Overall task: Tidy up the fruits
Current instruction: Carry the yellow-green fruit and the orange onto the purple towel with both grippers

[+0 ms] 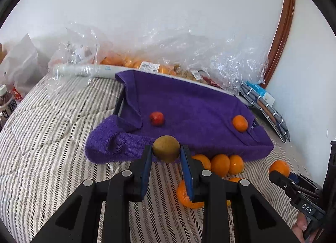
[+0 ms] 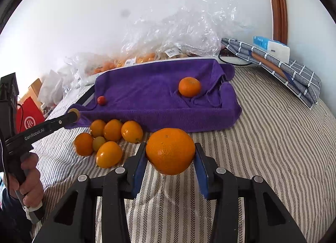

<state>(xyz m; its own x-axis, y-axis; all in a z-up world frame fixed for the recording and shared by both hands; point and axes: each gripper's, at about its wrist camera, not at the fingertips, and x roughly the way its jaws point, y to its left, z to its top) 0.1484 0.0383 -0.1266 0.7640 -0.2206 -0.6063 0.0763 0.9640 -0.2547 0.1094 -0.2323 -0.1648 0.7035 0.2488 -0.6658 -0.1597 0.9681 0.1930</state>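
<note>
- Fruits lay in three places: a loose heap of oranges (image 2: 111,138) on the striped bedcover (image 2: 273,138) just in front of the near edge of the purple towel (image 2: 147,87), a small red fruit (image 2: 101,100) and a mandarin (image 2: 189,86) on the towel itself, and one fruit in each gripper.
- The towel draped a raised, tray-like form; its near edge dropped to the bedcover, its far edge ran against crumpled clear plastic bags (image 2: 178,31) of more fruit along the white wall.
- Open room lay to the right of the towel — bare striped cover as far as a folded checked cloth (image 2: 283,68) at the far right.
- The red fruit sat at the towel's left, the mandarin at its right, well apart, with bare towel between them.
- The left gripper (image 1: 166,154) was closed on a round brownish-green fruit (image 1: 166,148), held just above the towel's near edge; no long axis could be told on it.
- The right gripper (image 2: 170,154) clamped a large orange (image 2: 170,150) between its blue pads, raised clear of the bedcover, near the towel's front edge — its dimpled end faced up and toward the camera.
- Both grippers pointed forward and down toward the towel; a hand (image 2: 29,182) gripped the left one's handle at the near left.
</note>
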